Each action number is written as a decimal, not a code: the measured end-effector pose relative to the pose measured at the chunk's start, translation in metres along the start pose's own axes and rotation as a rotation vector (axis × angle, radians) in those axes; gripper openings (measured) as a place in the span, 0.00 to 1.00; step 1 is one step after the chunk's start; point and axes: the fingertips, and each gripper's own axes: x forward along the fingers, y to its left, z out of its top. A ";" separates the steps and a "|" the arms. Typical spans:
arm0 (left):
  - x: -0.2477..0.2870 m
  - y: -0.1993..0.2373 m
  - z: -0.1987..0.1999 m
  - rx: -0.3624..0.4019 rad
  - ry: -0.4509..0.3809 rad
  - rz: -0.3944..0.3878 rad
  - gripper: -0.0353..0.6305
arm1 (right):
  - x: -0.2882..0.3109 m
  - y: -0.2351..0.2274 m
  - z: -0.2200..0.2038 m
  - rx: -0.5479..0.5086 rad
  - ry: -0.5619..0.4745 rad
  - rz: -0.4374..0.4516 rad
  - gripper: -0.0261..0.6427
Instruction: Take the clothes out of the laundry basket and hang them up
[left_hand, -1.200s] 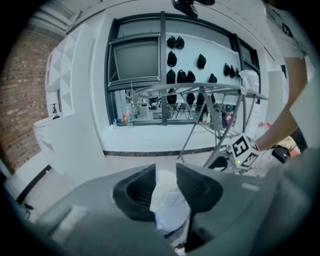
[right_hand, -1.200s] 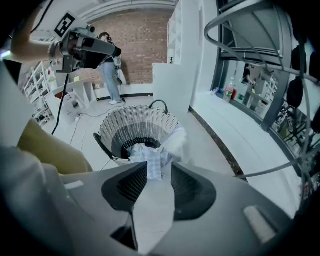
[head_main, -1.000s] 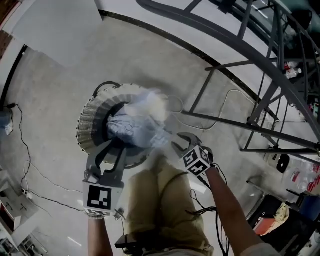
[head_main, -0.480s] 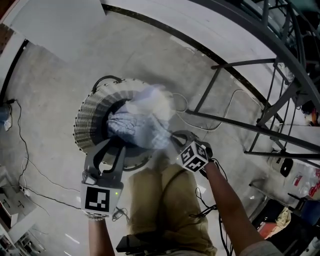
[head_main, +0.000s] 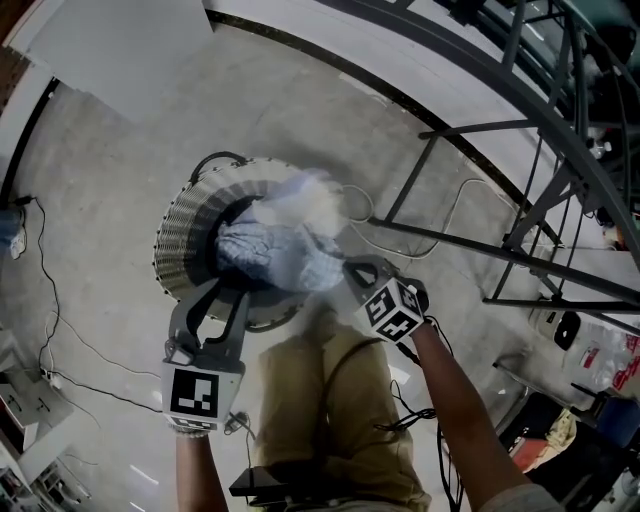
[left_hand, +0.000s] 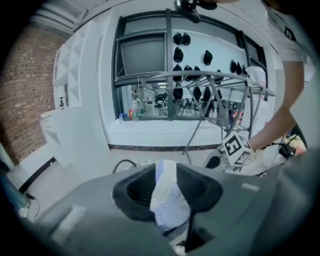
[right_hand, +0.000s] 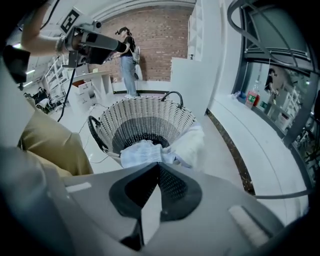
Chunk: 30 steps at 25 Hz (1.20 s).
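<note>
A light-blue and white garment (head_main: 275, 245) bulges out of the round wicker laundry basket (head_main: 175, 250) on the floor. My left gripper (head_main: 222, 290) reaches over the basket's near rim, and in the left gripper view (left_hand: 166, 185) a fold of the garment (left_hand: 167, 200) fills the gap between its jaws. My right gripper (head_main: 350, 270) is at the garment's right edge. Its jaws have just been closing and now meet (right_hand: 159, 167) on the cloth's edge (right_hand: 142, 152), in front of the basket (right_hand: 145, 117).
A dark metal drying rack (head_main: 520, 240) stands to the right of the basket, also seen in the left gripper view (left_hand: 210, 80). Thin cables (head_main: 50, 300) run over the concrete floor at left. The person's khaki trousers (head_main: 320, 400) are below the basket.
The right gripper's jaws went from open to shut at the garment's right edge, and it shifted slightly toward the basket. The left gripper stayed put.
</note>
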 end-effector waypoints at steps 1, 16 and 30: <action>-0.002 -0.002 0.005 -0.002 0.001 -0.006 0.24 | -0.005 0.000 0.003 -0.006 0.006 0.001 0.05; 0.016 0.002 -0.018 -0.016 0.027 0.005 0.24 | 0.050 0.014 -0.042 -0.124 0.129 0.059 0.16; -0.057 0.005 0.085 0.053 -0.011 -0.008 0.25 | -0.102 -0.004 0.100 -0.260 0.023 -0.125 0.07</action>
